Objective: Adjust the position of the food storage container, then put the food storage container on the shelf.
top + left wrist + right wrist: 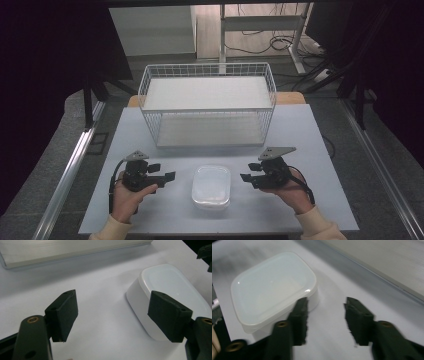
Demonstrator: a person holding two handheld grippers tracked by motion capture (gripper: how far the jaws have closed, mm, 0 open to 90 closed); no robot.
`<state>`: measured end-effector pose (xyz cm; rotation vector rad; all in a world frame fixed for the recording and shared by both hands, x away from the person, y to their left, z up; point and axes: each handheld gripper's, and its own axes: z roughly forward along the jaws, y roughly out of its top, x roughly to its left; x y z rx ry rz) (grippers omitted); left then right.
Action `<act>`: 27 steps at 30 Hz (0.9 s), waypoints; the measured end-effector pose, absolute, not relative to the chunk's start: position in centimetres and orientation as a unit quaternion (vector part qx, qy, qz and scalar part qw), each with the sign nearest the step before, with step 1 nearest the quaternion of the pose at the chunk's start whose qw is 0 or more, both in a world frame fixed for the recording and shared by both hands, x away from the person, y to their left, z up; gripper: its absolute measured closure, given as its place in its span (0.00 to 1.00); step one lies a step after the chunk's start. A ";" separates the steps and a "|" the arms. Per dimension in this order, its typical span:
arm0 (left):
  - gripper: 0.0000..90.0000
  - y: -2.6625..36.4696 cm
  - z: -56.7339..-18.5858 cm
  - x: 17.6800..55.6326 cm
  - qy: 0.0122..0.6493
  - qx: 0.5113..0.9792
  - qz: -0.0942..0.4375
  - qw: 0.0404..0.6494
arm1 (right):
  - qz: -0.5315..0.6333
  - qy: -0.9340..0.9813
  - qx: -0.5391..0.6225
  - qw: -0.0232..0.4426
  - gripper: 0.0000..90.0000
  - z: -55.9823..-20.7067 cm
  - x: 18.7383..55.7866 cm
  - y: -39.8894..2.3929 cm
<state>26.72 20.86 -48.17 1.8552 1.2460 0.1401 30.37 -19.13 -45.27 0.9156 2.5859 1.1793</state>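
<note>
**Item 1 — left gripper** (170,176). Held in the person's left hand (131,196) at the near left of the table (300,130). Jaws point right, toward the container. Spread wide, nothing between the pads, nothing touched. In the left gripper view the container lies ahead and to the right of the jaws, partly behind the right-hand one.

**Item 2 — lidded plastic container** (211,186). Translucent white, rounded-rectangular, lid on. Stands on the near middle of the table, between the two grippers and apart from both. Long axis runs near-to-far, so its two long sides face the grippers. Roughly midway between them; neither hand is clearly the nearer.

**Item 3 — right gripper** (243,177). Held in the person's right hand (295,192) at the near right. Jaws point left, toward the container. Parted about halfway, empty, pads clear of everything. In the right gripper view the container (273,287) sits just ahead and left of the jaws, close but not between them.

**Item 4 — white wire basket** (207,107). Two tiers, at the far middle of the table, beyond the container; well apart from both grippers.

**Note.** Judged from the layout, either gripper would need to close in sideways across the short gap to meet a long side of the container.
</note>
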 end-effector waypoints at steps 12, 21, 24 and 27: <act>0.27 20.1 -46.9 25.8 0.492 0.733 0.059 0.467 | 0.429 0.829 0.357 0.021 0.24 -45.9 29.6 -19.2; 0.27 19.0 -47.0 26.7 0.499 0.723 0.011 0.478 | 0.440 0.821 0.365 0.003 0.23 -46.5 29.1 -18.0; 0.27 18.6 -47.0 27.4 0.509 0.715 -0.013 0.479 | 0.449 0.809 0.380 0.004 0.26 -46.5 29.1 -17.8; 0.28 18.3 -47.2 27.8 0.514 0.713 -0.026 0.475 | 0.448 0.804 0.390 0.001 0.26 -46.6 29.3 -17.6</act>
